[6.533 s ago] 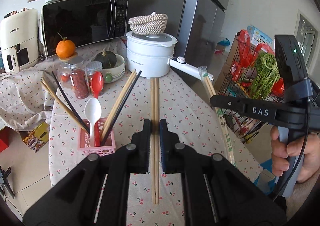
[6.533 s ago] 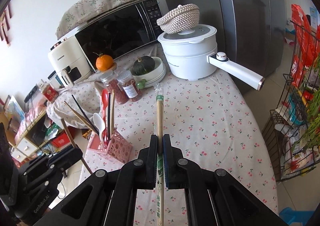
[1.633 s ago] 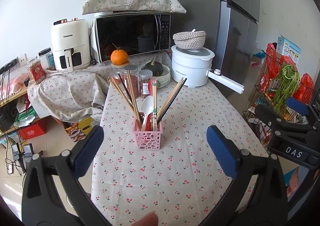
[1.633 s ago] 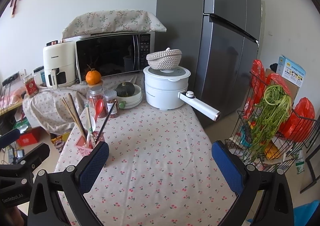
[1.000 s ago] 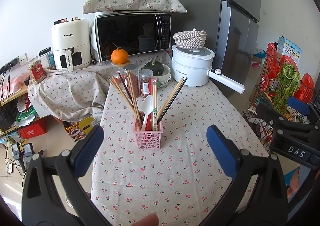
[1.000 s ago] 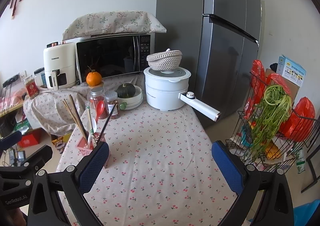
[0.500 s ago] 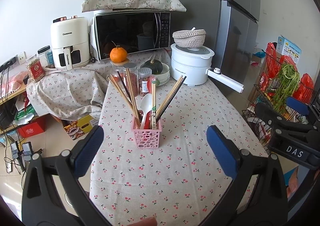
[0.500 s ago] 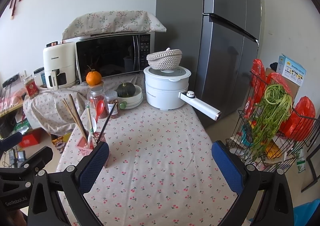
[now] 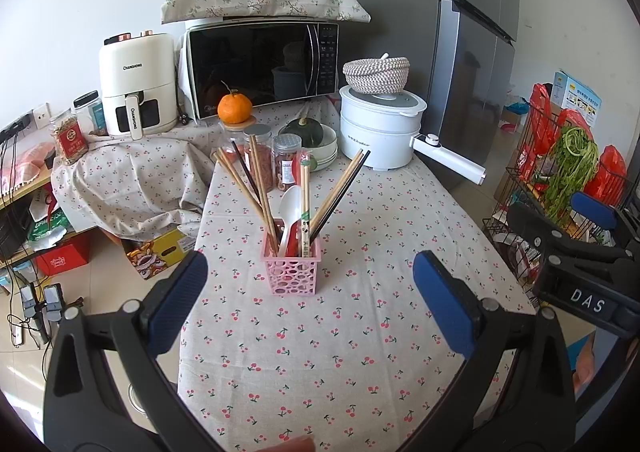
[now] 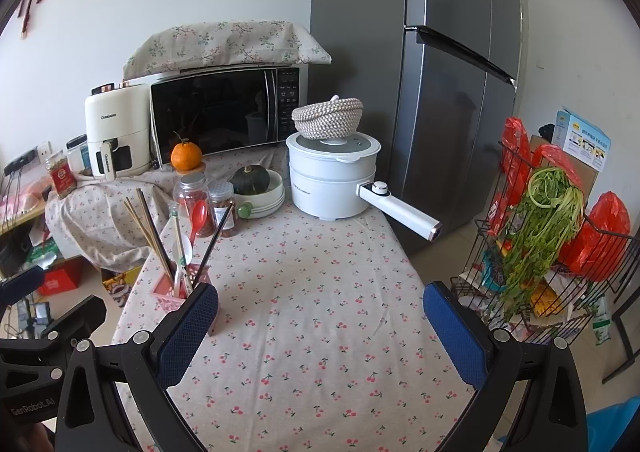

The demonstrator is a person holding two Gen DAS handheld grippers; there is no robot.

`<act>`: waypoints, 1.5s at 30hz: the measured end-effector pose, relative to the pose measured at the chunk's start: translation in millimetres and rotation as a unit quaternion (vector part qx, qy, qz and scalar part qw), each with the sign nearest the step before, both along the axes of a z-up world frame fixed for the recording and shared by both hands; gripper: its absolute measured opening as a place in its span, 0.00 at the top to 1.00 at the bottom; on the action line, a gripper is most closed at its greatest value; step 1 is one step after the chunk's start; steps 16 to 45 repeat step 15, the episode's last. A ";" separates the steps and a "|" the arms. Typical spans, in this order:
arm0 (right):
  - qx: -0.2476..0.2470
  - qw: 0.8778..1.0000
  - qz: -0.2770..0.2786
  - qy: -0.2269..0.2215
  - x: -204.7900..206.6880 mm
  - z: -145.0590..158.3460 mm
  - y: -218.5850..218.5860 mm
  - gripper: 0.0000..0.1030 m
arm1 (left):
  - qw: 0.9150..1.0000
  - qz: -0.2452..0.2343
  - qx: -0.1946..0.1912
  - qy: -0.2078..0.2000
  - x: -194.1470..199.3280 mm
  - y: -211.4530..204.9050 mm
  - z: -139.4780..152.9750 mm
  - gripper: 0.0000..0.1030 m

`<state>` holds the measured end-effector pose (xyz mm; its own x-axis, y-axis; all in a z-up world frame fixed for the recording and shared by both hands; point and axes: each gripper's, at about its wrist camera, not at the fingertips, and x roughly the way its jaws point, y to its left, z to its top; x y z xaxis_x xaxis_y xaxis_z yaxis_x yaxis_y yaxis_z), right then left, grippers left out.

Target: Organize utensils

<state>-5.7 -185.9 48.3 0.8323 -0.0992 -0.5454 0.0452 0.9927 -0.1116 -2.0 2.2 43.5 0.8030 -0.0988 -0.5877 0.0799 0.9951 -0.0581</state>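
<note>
A pink perforated utensil holder [image 9: 291, 271] stands on the cherry-print tablecloth [image 9: 360, 332], in the middle of the left wrist view. It holds several wooden and dark chopsticks [image 9: 256, 188], a wrapped pair [image 9: 305, 196], a white spoon [image 9: 290, 208] and a red spoon. My left gripper [image 9: 310, 294] is open and empty, held back from the holder. My right gripper [image 10: 320, 316] is open and empty over the table; the holder [image 10: 176, 288] shows at its left, partly behind the left finger.
A white electric pot [image 9: 380, 132] with a long handle and a woven basket on top stands at the back. Two spice jars [image 9: 272, 164], a squash in a bowl, an orange, a microwave [image 9: 260, 64] and an air fryer sit behind. A wire rack with greens [image 10: 548, 220] stands right.
6.5 s ago both grippers were shut on chopsticks close over the table. Now both are open and empty, drawn back, and those chopsticks stand in the holder. Almost no motion over the last second.
</note>
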 end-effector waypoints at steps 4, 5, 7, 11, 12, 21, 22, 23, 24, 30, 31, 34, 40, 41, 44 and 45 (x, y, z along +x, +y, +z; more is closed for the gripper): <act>0.000 1.000 0.000 0.000 0.1 0.3 0.2 0.00 | 1.000 0.000 0.000 0.000 0.0 -0.2 -0.1 0.01; 0.000 1.000 0.000 0.000 0.2 0.2 0.2 0.00 | 1.000 -0.001 0.000 0.000 -0.4 -0.6 -0.5 0.01; 0.000 1.000 -0.001 0.000 0.1 0.3 0.5 0.00 | 1.000 -0.001 0.000 0.001 -0.5 -1.1 -1.0 0.01; -0.002 1.000 -0.002 0.002 0.4 -1.7 0.5 0.00 | 1.000 -0.004 -0.001 0.003 -0.7 -1.3 -2.7 0.01; -0.002 1.000 -0.001 0.002 0.7 -1.5 0.6 0.00 | 1.000 -0.004 -0.001 0.003 -1.0 -1.3 -2.8 0.01; -0.001 1.000 -0.001 0.002 0.9 -1.7 0.7 0.00 | 1.000 -0.007 -0.003 0.005 -0.2 -0.7 -2.7 0.01; -0.001 1.000 -0.001 0.002 0.9 -1.7 0.7 0.00 | 1.000 -0.007 -0.003 0.005 -0.2 -0.7 -2.7 0.01; -0.001 1.000 -0.001 0.002 0.9 -1.7 0.7 0.00 | 1.000 -0.007 -0.003 0.005 -0.2 -0.7 -2.7 0.01; -0.001 1.000 -0.001 0.002 0.9 -1.7 0.7 0.00 | 1.000 -0.007 -0.003 0.005 -0.2 -0.7 -2.7 0.01; -0.001 1.000 -0.001 0.002 0.9 -1.7 0.7 0.00 | 1.000 -0.007 -0.003 0.005 -0.2 -0.7 -2.7 0.01; -0.001 1.000 -0.001 0.002 0.9 -1.7 0.7 0.00 | 1.000 -0.007 -0.003 0.005 -0.2 -0.7 -2.7 0.01; -0.001 1.000 -0.001 0.002 0.9 -1.7 0.7 0.00 | 1.000 -0.007 -0.003 0.005 -0.2 -0.7 -2.7 0.01; -0.001 1.000 -0.001 0.002 0.9 -1.7 0.7 0.00 | 1.000 -0.007 -0.003 0.005 -0.2 -0.7 -2.7 0.01; -0.001 1.000 -0.001 0.002 0.9 -1.7 0.7 0.00 | 1.000 -0.007 -0.003 0.005 -0.2 -0.7 -2.7 0.01; -0.001 1.000 -0.001 0.002 0.9 -1.7 0.7 0.00 | 1.000 -0.007 -0.003 0.005 -0.2 -0.7 -2.7 0.01; -0.001 1.000 -0.001 0.002 0.9 -1.7 0.7 0.00 | 1.000 -0.007 -0.003 0.005 -0.2 -0.7 -2.7 0.01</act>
